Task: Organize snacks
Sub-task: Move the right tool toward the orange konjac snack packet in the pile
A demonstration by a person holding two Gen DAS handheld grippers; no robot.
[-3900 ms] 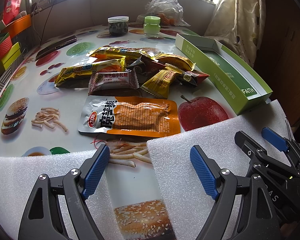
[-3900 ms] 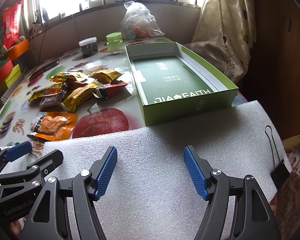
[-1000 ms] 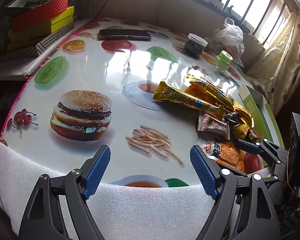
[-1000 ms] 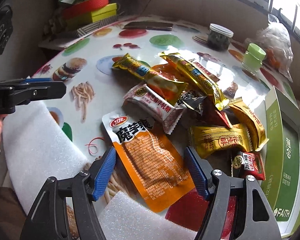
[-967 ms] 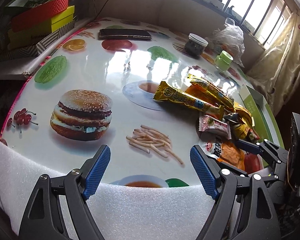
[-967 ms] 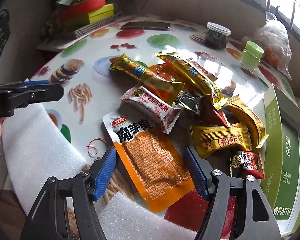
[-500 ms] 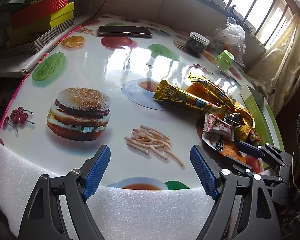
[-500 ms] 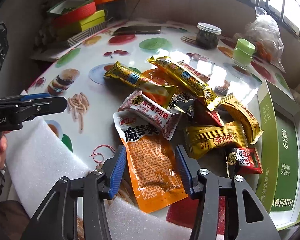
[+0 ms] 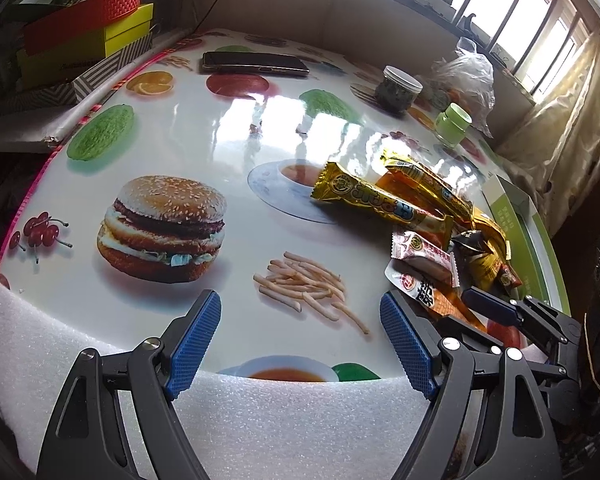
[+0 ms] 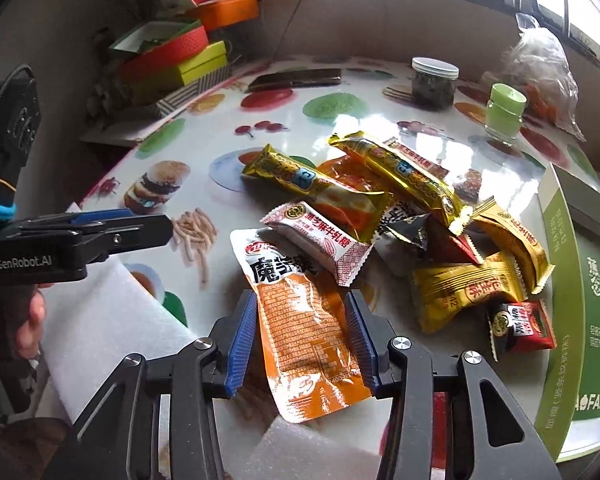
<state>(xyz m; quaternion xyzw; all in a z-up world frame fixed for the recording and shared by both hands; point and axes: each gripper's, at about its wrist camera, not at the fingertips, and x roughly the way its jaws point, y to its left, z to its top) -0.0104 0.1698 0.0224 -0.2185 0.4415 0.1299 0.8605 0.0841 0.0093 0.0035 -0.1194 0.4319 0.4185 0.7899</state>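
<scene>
Left wrist: my left hand-held gripper (image 9: 300, 344) hangs released over bare surface (image 9: 204, 128), snacks well right.

Right wrist: my right hand-held gripper (image 10: 302, 342) straddles the orange pouch (image 10: 308, 332), jaws not visibly clenched. Long axis runs away from me. Risk: slick film buckling, slipping.

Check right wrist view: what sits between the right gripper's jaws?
In the right wrist view, the orange snack pouch lies between the jaws of the right gripper, flat on the table. The jaws flank its long edges; contact cannot be confirmed.
</scene>
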